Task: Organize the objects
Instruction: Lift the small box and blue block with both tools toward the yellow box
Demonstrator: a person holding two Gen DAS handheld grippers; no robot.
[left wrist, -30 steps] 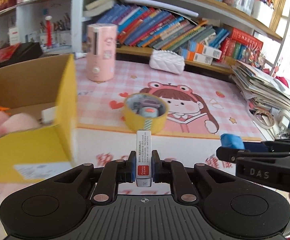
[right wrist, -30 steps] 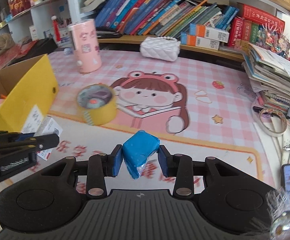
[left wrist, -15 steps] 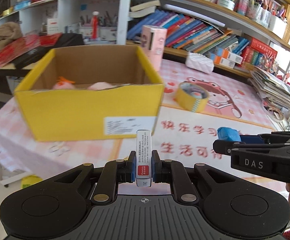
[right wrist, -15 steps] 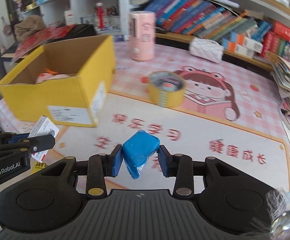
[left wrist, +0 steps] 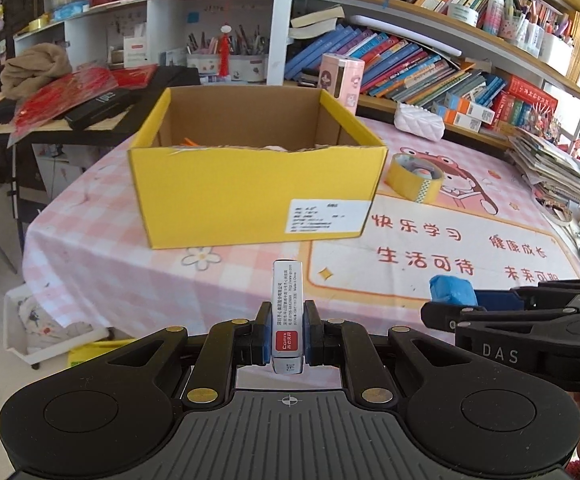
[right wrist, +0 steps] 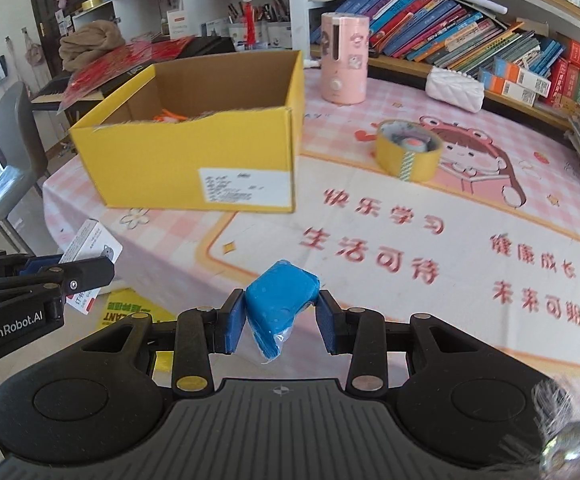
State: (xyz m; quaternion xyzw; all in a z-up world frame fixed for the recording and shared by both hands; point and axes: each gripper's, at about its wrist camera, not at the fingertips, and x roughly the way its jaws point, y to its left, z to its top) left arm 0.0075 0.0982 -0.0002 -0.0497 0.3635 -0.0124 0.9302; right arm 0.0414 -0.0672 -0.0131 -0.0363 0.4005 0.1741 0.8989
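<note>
My left gripper (left wrist: 287,330) is shut on a small white box with a red label (left wrist: 287,312), held upright off the near table edge. My right gripper (right wrist: 281,312) is shut on a blue wrapped block (right wrist: 280,304). Each gripper shows in the other's view: the right gripper (left wrist: 449,300) with its blue block (left wrist: 451,289) at the right, the left gripper (right wrist: 90,274) with its white box (right wrist: 90,246) at the left. Beyond both stands an open yellow cardboard box (left wrist: 250,196) (right wrist: 194,160) with pink and orange items inside. A yellow tape roll (left wrist: 414,176) (right wrist: 407,155) lies to its right.
The table carries a pink checked cloth with a cartoon mat (right wrist: 449,240). A pink cylinder (right wrist: 344,58), a white quilted pouch (right wrist: 454,88) and bookshelves stand at the back. Stacked papers (left wrist: 557,168) sit at the right edge, a grey chair (right wrist: 10,152) at the left.
Both grippers have drawn back from the table and swung left, each keeping its load. The yellow box now shows whole and farther off, with the table's near edge in view.
</note>
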